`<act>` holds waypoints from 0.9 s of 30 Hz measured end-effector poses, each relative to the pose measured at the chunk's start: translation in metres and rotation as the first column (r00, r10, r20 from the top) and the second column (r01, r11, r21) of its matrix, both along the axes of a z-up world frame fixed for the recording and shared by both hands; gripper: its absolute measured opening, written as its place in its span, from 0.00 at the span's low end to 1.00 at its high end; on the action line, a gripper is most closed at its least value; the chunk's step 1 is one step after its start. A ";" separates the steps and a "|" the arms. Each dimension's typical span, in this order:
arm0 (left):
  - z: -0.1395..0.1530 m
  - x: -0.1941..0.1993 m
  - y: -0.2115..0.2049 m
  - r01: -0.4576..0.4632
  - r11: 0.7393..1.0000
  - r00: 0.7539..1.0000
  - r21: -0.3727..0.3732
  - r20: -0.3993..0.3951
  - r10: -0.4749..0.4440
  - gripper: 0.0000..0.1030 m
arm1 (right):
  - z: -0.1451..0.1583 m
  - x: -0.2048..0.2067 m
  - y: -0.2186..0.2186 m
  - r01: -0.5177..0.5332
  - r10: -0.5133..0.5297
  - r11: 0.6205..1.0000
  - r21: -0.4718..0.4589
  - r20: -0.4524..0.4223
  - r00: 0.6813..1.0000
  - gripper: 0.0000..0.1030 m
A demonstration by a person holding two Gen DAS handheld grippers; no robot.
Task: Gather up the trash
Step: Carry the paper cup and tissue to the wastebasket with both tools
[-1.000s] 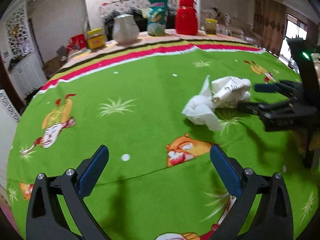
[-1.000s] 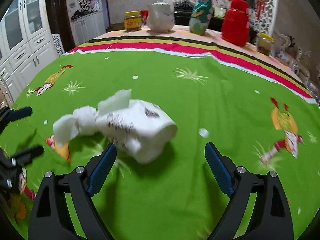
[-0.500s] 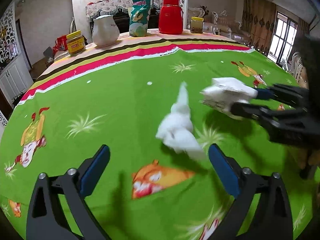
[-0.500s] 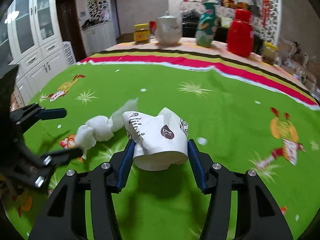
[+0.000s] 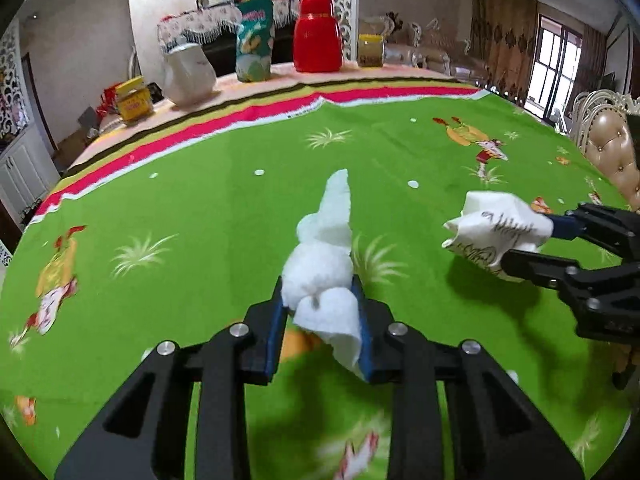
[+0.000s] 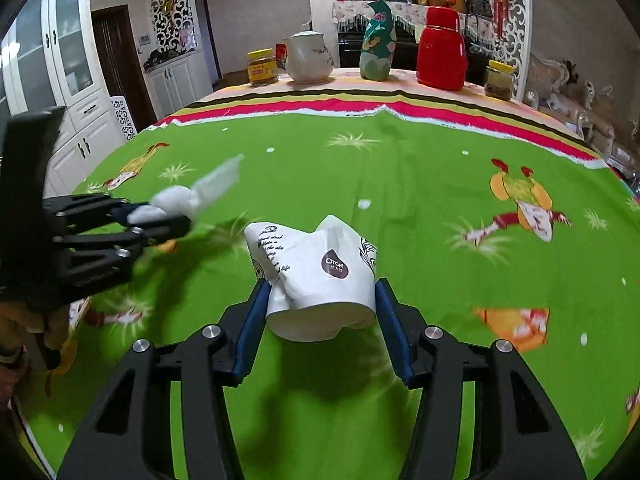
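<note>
Two grippers shown, one trash item clamped in each. Left gripper (image 5: 320, 312) closed on crumpled white tissue (image 5: 324, 264); half a second earlier its jaws were spread, tissue lying on green tablecloth (image 5: 200, 216). Right gripper (image 6: 318, 312) clenched on crushed paper cup (image 6: 320, 276), held above cloth, as before. Two yellow-lidded jars seen at far edge.

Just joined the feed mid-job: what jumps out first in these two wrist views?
Both grippers are loaded: the left gripper is shut on a crumpled white tissue wad, and the right gripper pinches a crushed white paper cup with black print, both over the bright green cartoon-print tablecloth. At the table's far edge stand a red thermos jug and a white ceramic teapot.
</note>
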State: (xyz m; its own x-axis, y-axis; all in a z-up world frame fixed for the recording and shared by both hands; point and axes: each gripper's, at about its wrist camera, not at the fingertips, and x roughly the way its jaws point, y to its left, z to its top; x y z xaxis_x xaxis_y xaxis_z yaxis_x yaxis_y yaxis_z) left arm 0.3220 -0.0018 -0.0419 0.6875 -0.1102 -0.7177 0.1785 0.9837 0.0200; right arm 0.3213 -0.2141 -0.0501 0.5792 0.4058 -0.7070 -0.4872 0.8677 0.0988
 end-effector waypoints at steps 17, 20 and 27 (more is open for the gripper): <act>0.017 -0.129 0.022 -0.062 0.996 0.993 -0.067 0.100 0.068 0.29 | 0.026 -0.106 0.023 -0.002 -0.001 0.999 0.037 0.084 0.996 0.50; 0.022 -0.153 0.027 -0.078 0.994 0.986 -0.074 0.139 0.088 0.29 | 0.029 -0.127 0.029 0.008 -0.014 0.999 0.046 0.111 0.994 0.50; 0.033 -0.207 0.041 -0.116 0.991 0.966 -0.070 0.223 0.129 0.29 | 0.036 -0.172 0.048 0.025 -0.035 0.998 0.064 0.171 0.985 0.50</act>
